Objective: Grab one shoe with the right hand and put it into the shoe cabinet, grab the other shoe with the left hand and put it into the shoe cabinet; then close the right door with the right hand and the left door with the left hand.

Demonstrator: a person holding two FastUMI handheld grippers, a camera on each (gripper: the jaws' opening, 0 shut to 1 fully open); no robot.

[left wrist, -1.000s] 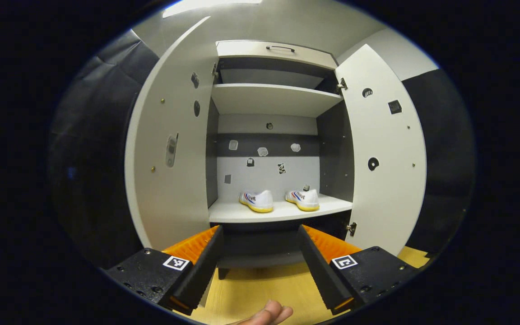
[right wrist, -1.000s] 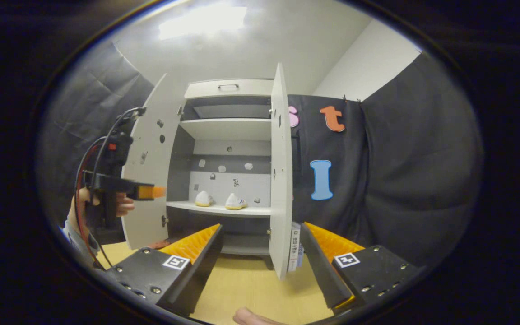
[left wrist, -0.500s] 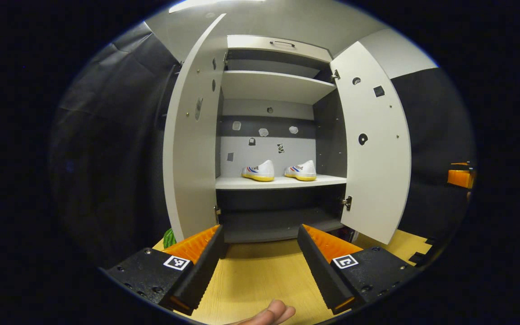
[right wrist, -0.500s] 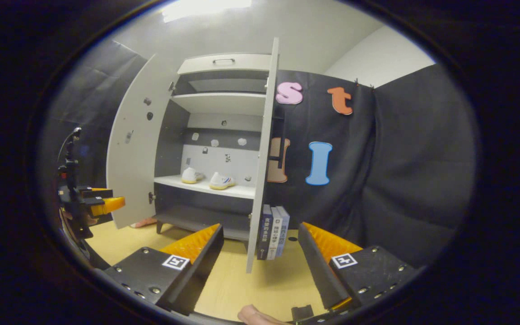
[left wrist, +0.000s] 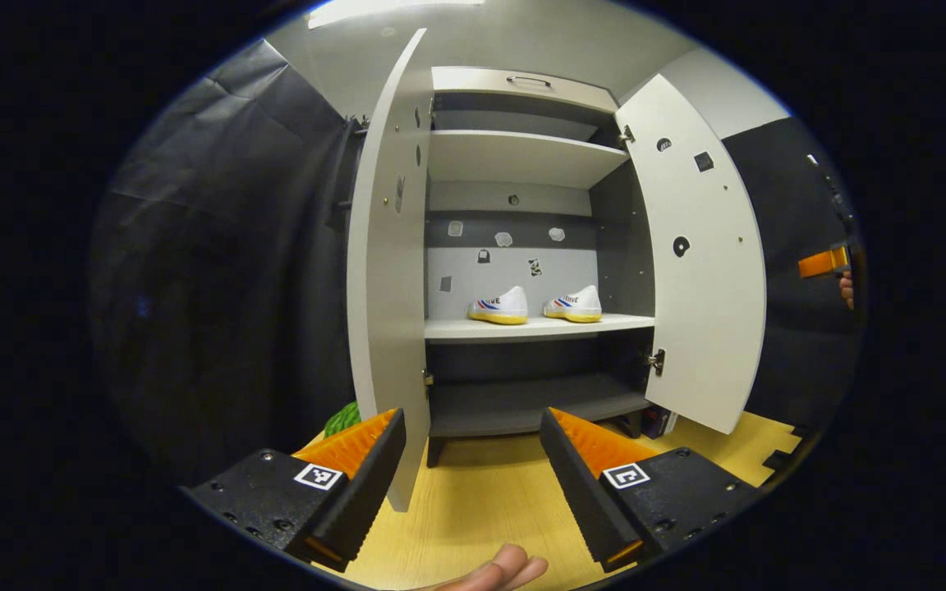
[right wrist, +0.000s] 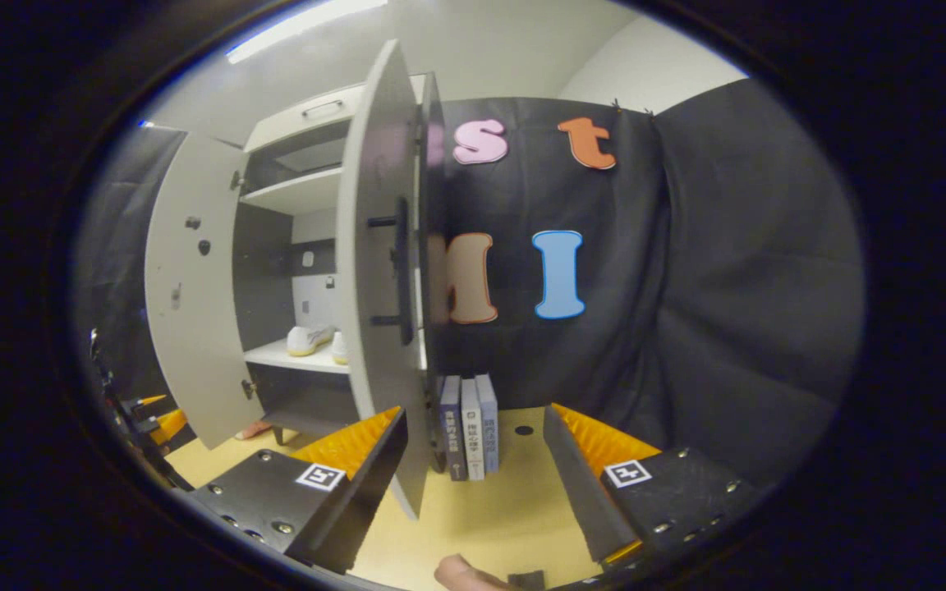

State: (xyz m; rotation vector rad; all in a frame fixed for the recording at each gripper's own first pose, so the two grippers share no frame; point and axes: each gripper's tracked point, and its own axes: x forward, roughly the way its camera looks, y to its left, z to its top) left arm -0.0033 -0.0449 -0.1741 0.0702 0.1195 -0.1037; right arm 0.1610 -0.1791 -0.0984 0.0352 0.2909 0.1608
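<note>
Both shoes (left wrist: pixel 534 304) are already parked side by side on the middle shelf (left wrist: pixel 539 328) of the shoe cabinet (left wrist: pixel 522 82), so only the doors are left. Over the last second the right gripper (right wrist: pixel 473 468) swung out around the right door (right wrist: pixel 378 271), which now sits at its 11 o'clock with the handle (right wrist: pixel 401 271) showing, while the left gripper (left wrist: pixel 473 468) lined up on the left door (left wrist: pixel 387 271) at 11. Both tongs are spread apart and empty; the shoe lettering and the book (right wrist: pixel 470 427) spines are too small to read.

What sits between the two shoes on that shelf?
Nothing: in the left gripper view, bare shelf separates the left shoe from the right shoe.
</note>
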